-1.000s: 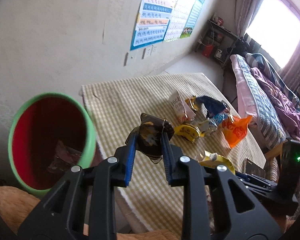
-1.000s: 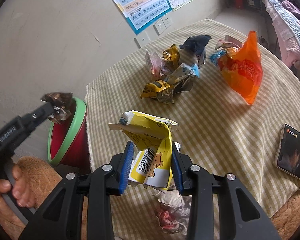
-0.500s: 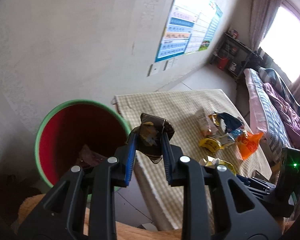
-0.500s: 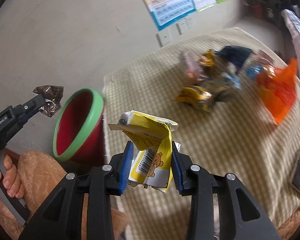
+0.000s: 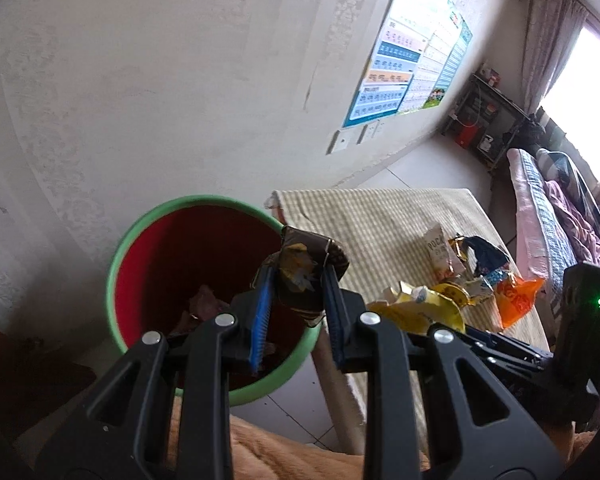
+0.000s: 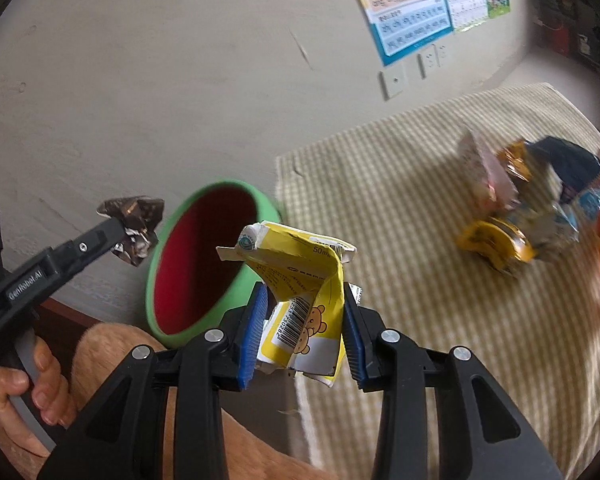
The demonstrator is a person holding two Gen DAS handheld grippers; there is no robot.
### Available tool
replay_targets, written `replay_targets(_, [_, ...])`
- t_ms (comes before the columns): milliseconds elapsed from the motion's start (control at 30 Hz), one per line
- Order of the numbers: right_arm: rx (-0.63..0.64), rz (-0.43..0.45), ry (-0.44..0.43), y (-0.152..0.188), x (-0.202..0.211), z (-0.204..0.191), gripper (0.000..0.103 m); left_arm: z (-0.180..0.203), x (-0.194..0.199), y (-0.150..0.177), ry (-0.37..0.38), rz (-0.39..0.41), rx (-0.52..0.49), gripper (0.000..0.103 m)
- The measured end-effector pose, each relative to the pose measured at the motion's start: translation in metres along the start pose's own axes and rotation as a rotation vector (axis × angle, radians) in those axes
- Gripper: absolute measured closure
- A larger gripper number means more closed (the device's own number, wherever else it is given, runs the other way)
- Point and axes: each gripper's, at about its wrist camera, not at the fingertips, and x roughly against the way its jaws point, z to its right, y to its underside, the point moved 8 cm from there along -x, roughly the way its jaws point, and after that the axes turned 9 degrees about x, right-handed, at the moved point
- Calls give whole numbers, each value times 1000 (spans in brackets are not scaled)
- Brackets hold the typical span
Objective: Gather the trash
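Left gripper [image 5: 296, 304] fingers clamp a brown wrapper [image 5: 306, 268] over the bin [image 5: 118, 264]. Right gripper [image 6: 304, 332] fingers clamp a yellow carton [image 6: 300, 280] beside it; wrapper pile [image 6: 516, 216] on the surface [image 6: 400, 200].

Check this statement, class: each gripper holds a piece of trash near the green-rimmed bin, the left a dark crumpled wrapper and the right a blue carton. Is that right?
One detail is wrong: the carton in the right gripper is yellow, not blue, as the right wrist view shows. The rest stands: the left gripper holds a dark crumpled wrapper near the green-rimmed bin.
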Motion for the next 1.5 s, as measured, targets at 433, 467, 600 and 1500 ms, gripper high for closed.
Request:
replay_targets(433, [26,-7,-89,-27,-27,-44,68,-50,3,-11,-107,5,40,79])
replay_targets(467, [29,-11,-97,-29,-31,-48,68,-54,2,-11,-116,1,44,79])
replay_targets(600, [38,-28,-129,-41,-50,-66,68,-71,-4,-15,-143,-24,60,79])
replay_targets(1500, [61,-138,-152,-45,-122,-96,51,-131,-64,-25,-131,-193,157,61])
